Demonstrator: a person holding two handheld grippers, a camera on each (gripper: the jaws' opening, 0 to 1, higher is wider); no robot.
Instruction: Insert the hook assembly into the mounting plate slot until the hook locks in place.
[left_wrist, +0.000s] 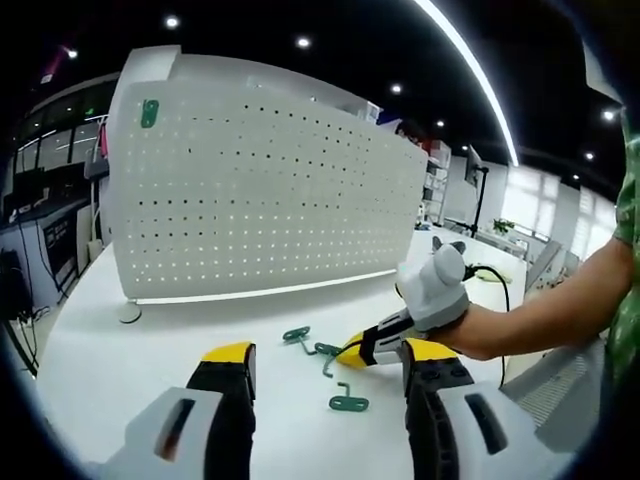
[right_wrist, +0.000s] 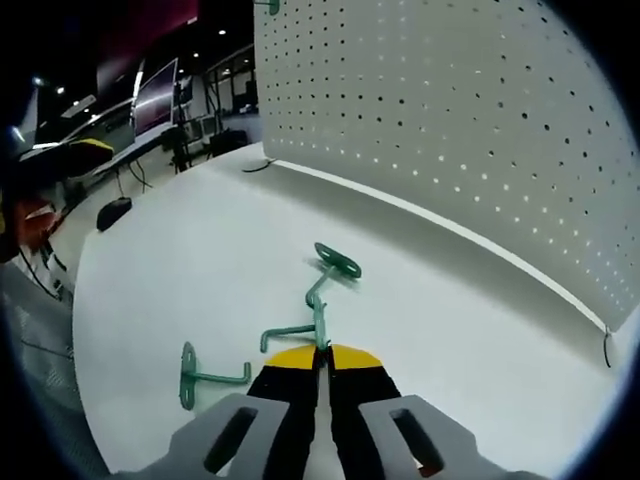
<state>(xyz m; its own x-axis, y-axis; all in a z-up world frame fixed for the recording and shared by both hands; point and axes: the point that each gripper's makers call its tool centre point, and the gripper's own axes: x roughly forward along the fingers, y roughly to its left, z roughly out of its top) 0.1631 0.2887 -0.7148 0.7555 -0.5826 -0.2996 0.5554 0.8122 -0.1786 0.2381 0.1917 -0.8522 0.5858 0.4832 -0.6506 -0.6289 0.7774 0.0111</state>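
In the left gripper view the left hand-held gripper (left_wrist: 325, 365) hangs over the white bench (left_wrist: 120, 370) with its yellow-tipped jaws wide apart and nothing between them. Ahead of it, between the jaw tips, lie green hooks: one (left_wrist: 349, 402) close in front and a pair further out (left_wrist: 310, 345). The right hand-held gripper (left_wrist: 352, 352) comes in from the right, its tip down at that farther pair. Beyond them stands the white perforated mounting plate (left_wrist: 260, 190), upright on the bench, with one green hook (left_wrist: 149, 112) already hung near its upper far-left corner. In the right gripper view the right hand-held gripper (right_wrist: 320, 352) has its jaws pressed together on the stem of a green hook (right_wrist: 318, 300), whose round end (right_wrist: 340, 262) points ahead toward the plate (right_wrist: 460, 130); another hook (right_wrist: 205, 375) lies loose just to the left. To do this step well, I judge the grip should be firm and square on the stem before lifting, so the hook's tabs face the plate and meet the holes straight. Hard to make out: the hook's locking end under the jaws, whether the hooks in the farther pair touch, and the plate's edges, which the view cuts off.
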